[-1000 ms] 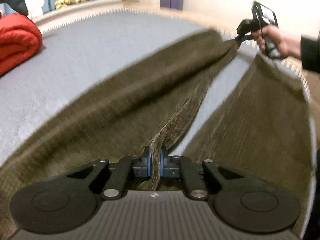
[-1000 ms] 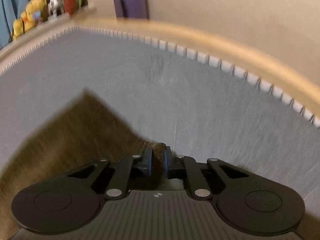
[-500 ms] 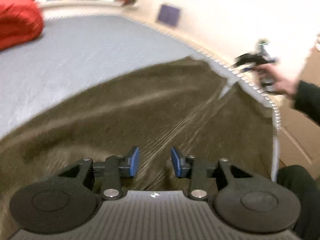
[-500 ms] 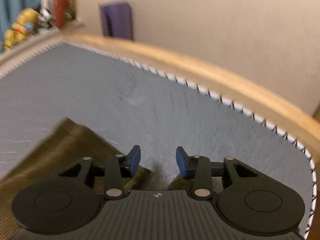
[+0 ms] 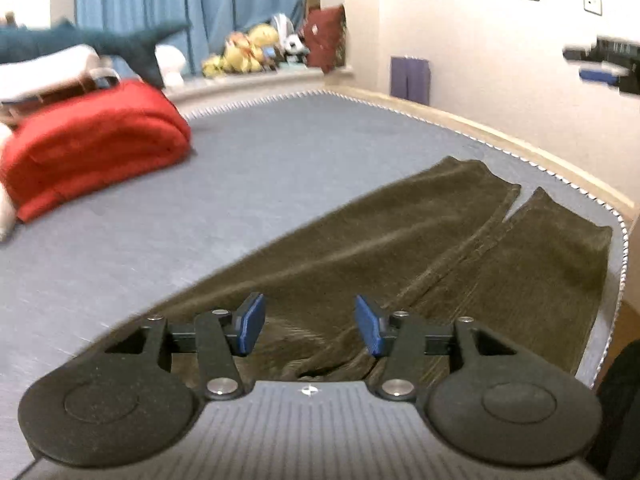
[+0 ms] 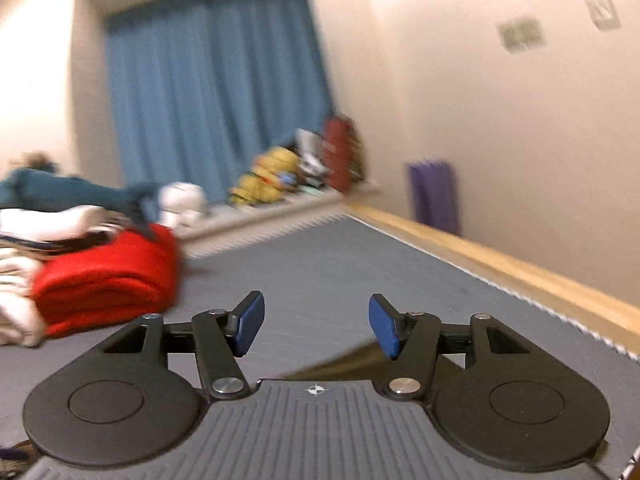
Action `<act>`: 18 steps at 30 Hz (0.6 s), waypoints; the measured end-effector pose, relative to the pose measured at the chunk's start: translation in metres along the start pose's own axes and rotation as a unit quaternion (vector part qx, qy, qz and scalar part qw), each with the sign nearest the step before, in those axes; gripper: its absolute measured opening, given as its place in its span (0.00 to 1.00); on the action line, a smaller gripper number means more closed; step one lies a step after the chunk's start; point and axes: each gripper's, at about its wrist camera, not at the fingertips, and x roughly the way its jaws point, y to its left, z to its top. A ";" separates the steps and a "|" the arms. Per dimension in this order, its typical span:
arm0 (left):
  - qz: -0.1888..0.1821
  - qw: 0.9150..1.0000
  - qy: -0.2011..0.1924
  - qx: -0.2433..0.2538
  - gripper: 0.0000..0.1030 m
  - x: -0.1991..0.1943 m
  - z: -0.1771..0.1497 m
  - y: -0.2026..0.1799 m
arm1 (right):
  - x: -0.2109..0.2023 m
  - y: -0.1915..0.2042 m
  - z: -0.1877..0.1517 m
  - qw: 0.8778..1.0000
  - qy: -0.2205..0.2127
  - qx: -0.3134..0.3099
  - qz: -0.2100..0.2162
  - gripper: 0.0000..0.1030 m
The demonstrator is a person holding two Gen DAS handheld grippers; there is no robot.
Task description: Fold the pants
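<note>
Pants (image 5: 420, 248) lie flat on the bed (image 5: 280, 160), their long axis running from just under the left gripper (image 5: 310, 330) toward the far right edge, nearer it than the raised right gripper (image 6: 316, 326); both grippers are spread, holding nothing.

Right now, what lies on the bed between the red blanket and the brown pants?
In the left wrist view, only bare grey mattress lies between the red blanket and the brown pants.
</note>
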 end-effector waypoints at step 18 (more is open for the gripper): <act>0.129 0.969 -0.011 -0.210 0.58 -0.175 0.006 0.083 | -0.117 0.163 -0.073 0.978 0.026 -0.050 0.199 0.61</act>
